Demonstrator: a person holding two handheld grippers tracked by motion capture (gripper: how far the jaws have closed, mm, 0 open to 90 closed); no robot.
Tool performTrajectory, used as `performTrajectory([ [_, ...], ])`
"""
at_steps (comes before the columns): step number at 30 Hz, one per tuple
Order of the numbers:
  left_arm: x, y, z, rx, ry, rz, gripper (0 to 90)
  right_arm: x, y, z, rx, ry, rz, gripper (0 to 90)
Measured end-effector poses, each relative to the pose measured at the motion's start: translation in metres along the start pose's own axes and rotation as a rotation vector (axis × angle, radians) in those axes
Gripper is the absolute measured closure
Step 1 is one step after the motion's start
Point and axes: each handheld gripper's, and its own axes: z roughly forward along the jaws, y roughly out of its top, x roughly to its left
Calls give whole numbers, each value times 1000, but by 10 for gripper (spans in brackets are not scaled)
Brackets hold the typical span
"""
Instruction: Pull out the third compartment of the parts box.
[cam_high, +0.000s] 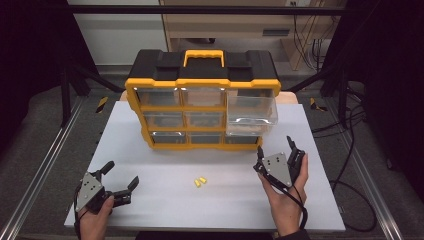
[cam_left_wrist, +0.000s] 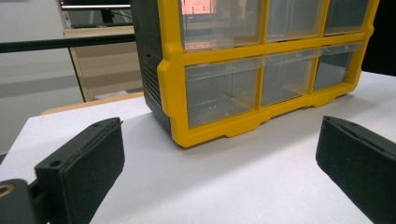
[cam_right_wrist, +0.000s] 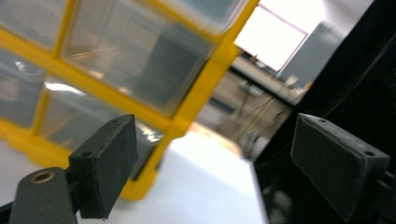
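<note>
A yellow and black organiser case (cam_high: 202, 100) with clear drawers stands upright at the back of the white table (cam_high: 165, 170). Its middle right drawer (cam_high: 251, 116) is pulled out toward me. Two small yellow pieces (cam_high: 200, 181) lie on the table in front of the case. My left gripper (cam_high: 122, 178) rests at the near left, open and empty, facing the case (cam_left_wrist: 261, 70). My right gripper (cam_high: 274, 144) is held just below the pulled-out drawer, jaws wide apart with nothing between them. In the right gripper view the case's lower right corner (cam_right_wrist: 154, 182) lies behind the left jaw.
Metal rails (cam_high: 45, 170) run along both sides of the table. Cables (cam_high: 350, 150) lie on the floor at the right. A wooden bench (cam_high: 240, 25) stands behind the case.
</note>
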Motion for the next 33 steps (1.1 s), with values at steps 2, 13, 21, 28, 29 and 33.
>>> performTrajectory([
  [2,1,0,1,0,0,2,8,5,-5,5,37,39,40,131],
  [13,7,-5,3,5,27,-25,8,30,-13,24,159,271,230,123],
  [21,3,-2,3,4,14,3,7,52,-9,32,230,466,282,119],
  [28,6,-2,1,0,23,-6,7,69,-6,38,287,592,281,112],
  [29,6,-2,1,1,24,-5,7,71,-5,38,294,603,277,110],
  [33,6,-2,1,2,27,-4,7,79,-1,43,325,641,268,109],
])
